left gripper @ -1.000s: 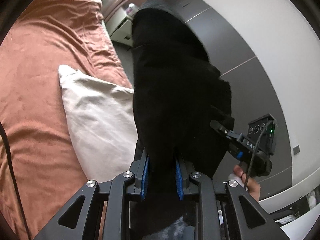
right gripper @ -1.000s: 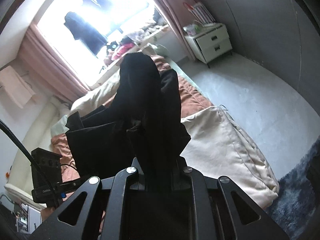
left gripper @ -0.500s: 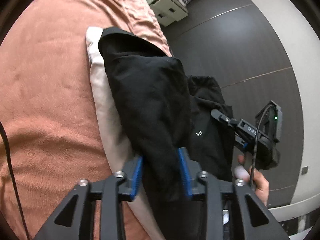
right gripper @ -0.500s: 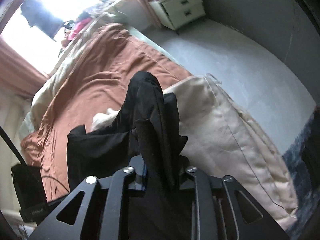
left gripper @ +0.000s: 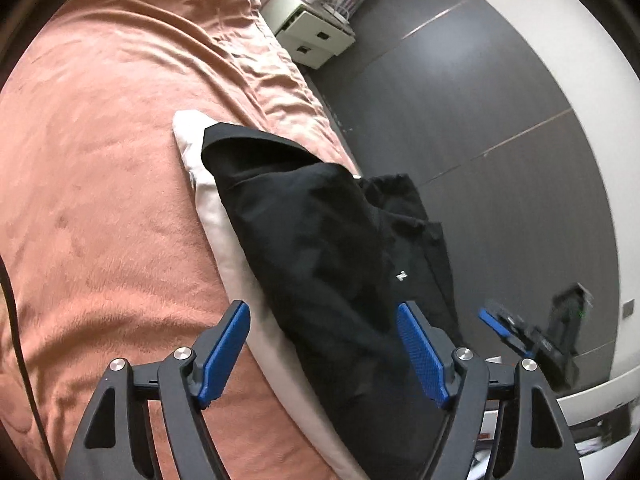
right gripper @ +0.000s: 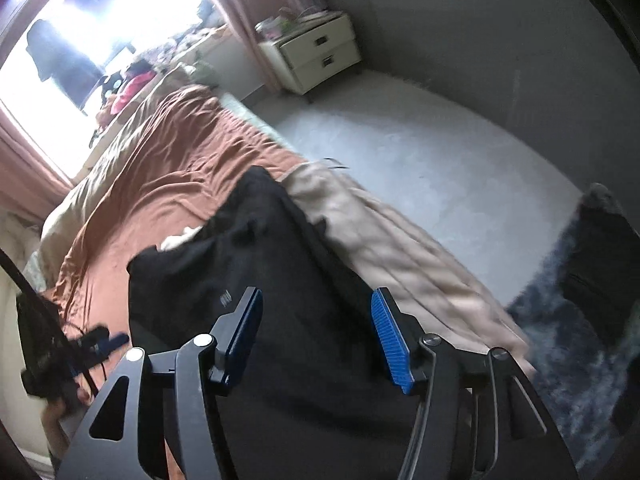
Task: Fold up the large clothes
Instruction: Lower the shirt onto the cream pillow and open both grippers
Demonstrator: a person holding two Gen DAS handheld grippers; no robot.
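The black garment (left gripper: pixel 312 248) is lying in a loose, bunched heap on the cream pillow (left gripper: pixel 224 216), which is resting on the rust-coloured bed (left gripper: pixel 100 160) near the edge that faces the grey floor (left gripper: pixel 500 120). Part of the cloth is spilling off the pillow toward the floor side, and a small white logo is showing on top. The left gripper (left gripper: pixel 323 354) is hovering just over the garment's near end, its jaws opening and spread with blue pads clear of the cloth. The right gripper (right gripper: pixel 316 340) is hovering over the same garment, its jaws also opening, nothing pinched between them. Beyond the pillow, at the far end of the bed, a white nightstand (right gripper: pixel 316 54) is standing on the floor. By my reading, the garment is merely laid down: no neat fold is showing, so flattening it and making each of the folds are left to do.
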